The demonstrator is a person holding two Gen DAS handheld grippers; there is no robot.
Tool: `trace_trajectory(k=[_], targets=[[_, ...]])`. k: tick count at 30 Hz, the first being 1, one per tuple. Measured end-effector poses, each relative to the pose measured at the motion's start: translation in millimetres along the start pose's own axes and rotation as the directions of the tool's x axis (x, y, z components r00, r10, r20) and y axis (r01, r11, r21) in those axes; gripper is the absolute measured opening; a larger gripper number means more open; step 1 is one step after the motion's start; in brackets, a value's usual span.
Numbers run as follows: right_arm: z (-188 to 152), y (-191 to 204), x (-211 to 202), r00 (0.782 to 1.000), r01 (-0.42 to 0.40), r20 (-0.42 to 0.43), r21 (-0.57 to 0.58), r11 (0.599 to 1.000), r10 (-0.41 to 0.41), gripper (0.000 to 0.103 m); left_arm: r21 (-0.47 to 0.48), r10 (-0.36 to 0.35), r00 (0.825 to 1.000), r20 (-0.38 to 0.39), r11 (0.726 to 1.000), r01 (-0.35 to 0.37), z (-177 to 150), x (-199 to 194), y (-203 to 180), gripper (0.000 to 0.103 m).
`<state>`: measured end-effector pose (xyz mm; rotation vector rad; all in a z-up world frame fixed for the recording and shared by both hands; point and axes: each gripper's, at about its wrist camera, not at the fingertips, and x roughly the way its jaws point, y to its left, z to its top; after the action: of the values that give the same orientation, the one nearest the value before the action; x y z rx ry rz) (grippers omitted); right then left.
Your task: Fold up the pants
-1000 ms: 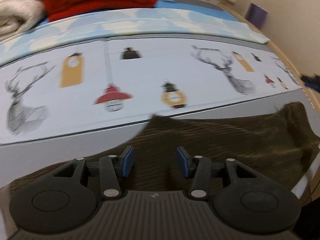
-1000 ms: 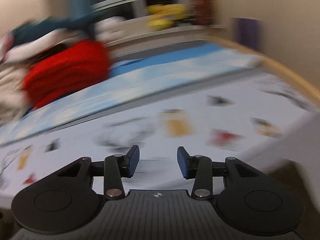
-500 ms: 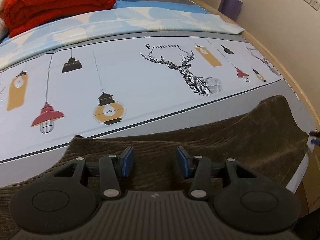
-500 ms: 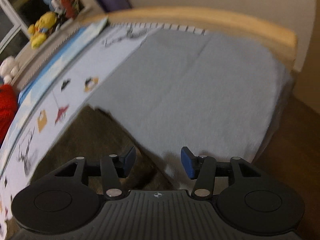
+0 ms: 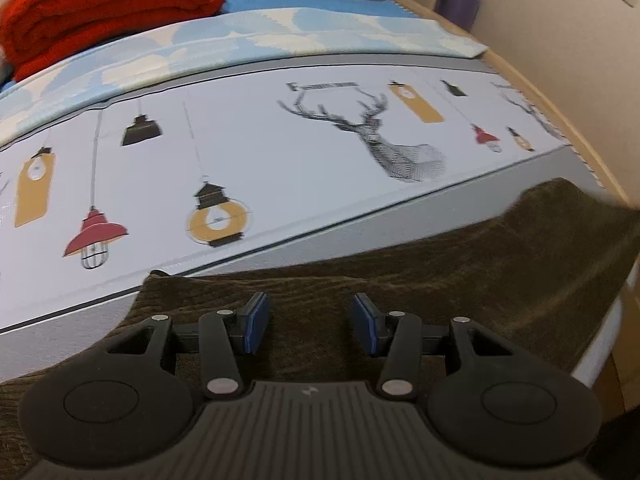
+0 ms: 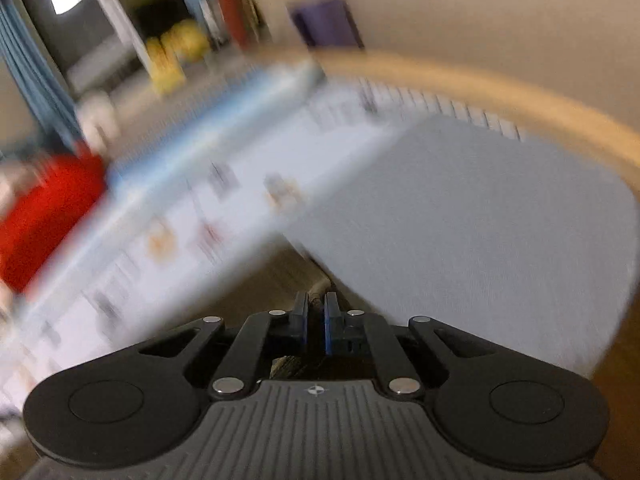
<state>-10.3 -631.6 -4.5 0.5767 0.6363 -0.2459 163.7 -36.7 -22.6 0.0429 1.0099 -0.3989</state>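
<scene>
Dark brown corduroy pants [image 5: 480,264] lie spread along the near side of the bed. My left gripper [image 5: 308,320] hovers over their far edge, open, with its blue pads apart and nothing pinched between them. The right wrist view is motion-blurred. There my right gripper [image 6: 316,308] has its pads drawn together on a thin edge of the brown pants [image 6: 276,276], near the grey end of the mattress.
The bed sheet [image 5: 280,160] is printed with lanterns and a deer. A red folded blanket [image 5: 108,4] and a blue-and-white cover [image 5: 260,36] lie at the far side. A wooden bed frame [image 5: 568,128] curves along the right, with a purple box [image 5: 458,2] by the wall.
My right gripper went from open to shut on the pants' edge, and its view swung and blurred. My left gripper slid right along the pants early on, then stayed still and open.
</scene>
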Motion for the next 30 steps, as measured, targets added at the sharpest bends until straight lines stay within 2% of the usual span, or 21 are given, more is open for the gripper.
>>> trace_trajectory(k=[2, 3, 5, 6, 7, 8, 9, 10, 11, 12, 13, 14, 16, 17, 18, 20, 23, 30], targets=[[5, 2, -27, 0.997, -0.012, 0.082, 0.029, 1.000, 0.010, 0.006, 0.030, -0.034, 0.999, -0.002, 0.999, 0.034, -4, -6, -4, 0.052], [4, 1, -35, 0.995, 0.014, 0.097, 0.040, 0.999, -0.018, 0.006, 0.050, -0.056, 0.998, -0.008, 0.997, 0.056, -8, -8, -7, 0.052], [1, -4, -33, 0.994, 0.093, 0.059, 0.055, 0.994, -0.096, 0.006, 0.085, -0.108, 0.994, -0.031, 0.990, 0.110, -15, -11, -12, 0.052], [-4, -6, -26, 0.989, 0.145, -0.001, 0.034, 0.989, -0.146, 0.007, 0.107, -0.135, 0.990, -0.049, 0.984, 0.140, -20, -12, -16, 0.052], [-11, -8, -14, 0.977, 0.197, -0.085, -0.009, 0.980, -0.197, 0.007, 0.134, -0.159, 0.985, -0.072, 0.977, 0.168, -25, -11, -20, 0.052], [-22, -11, 3, 0.947, 0.249, -0.189, -0.075, 0.966, -0.259, 0.009, 0.156, -0.178, 0.980, -0.093, 0.969, 0.191, -30, -11, -24, 0.052], [-31, -12, 16, 0.911, 0.294, -0.258, -0.145, 0.945, -0.323, 0.011, 0.180, -0.202, 0.971, -0.130, 0.958, 0.223, -36, -9, -28, 0.052], [-39, -12, 26, 0.879, 0.328, -0.288, -0.213, 0.920, -0.380, 0.014, 0.198, -0.219, 0.962, -0.164, 0.948, 0.250, -42, -7, -32, 0.052], [-43, -10, 30, 0.863, 0.348, -0.280, -0.273, 0.897, -0.420, 0.018, 0.217, -0.226, 0.953, -0.201, 0.939, 0.268, -49, -3, -36, 0.052], [-42, -7, 29, 0.861, 0.366, -0.253, -0.293, 0.884, -0.440, 0.025, 0.236, -0.214, 0.947, -0.241, 0.933, 0.271, -56, 1, -39, 0.052], [-38, -3, 26, 0.866, 0.387, -0.214, -0.287, 0.876, -0.452, 0.029, 0.254, -0.184, 0.941, -0.284, 0.932, 0.259, -65, 8, -39, 0.052], [-32, 3, 20, 0.880, 0.397, -0.163, -0.260, 0.880, -0.445, 0.031, 0.266, -0.152, 0.934, -0.323, 0.932, 0.244, -73, 15, -39, 0.051], [-21, 17, 13, 0.925, 0.347, -0.086, -0.197, 0.917, -0.369, 0.051, 0.327, -0.053, 0.903, -0.427, 0.922, 0.209, -97, 30, -37, 0.048], [-18, 26, 13, 0.942, 0.316, -0.058, -0.181, 0.931, -0.331, 0.053, 0.379, -0.043, 0.908, -0.416, 0.900, 0.216, -103, 27, -39, 0.049], [-16, 33, 17, 0.953, 0.289, -0.042, -0.175, 0.941, -0.300, 0.054, 0.395, -0.045, 0.907, -0.418, 0.890, 0.226, -105, 22, -39, 0.048], [-12, 46, 31, 0.968, 0.239, -0.035, -0.168, 0.956, -0.248, 0.054, 0.359, -0.050, 0.897, -0.440, 0.905, 0.227, -107, 19, -28, 0.048], [-5, 57, 61, 0.978, 0.201, -0.035, -0.146, 0.969, -0.208, 0.054, 0.351, -0.056, 0.893, -0.447, 0.907, 0.233, -112, 15, -18, 0.049], [2, 62, 126, 0.975, 0.206, -0.051, -0.135, 0.969, -0.214, 0.060, 0.359, -0.072, 0.892, -0.446, 0.899, 0.252, -117, 8, -14, 0.049]])
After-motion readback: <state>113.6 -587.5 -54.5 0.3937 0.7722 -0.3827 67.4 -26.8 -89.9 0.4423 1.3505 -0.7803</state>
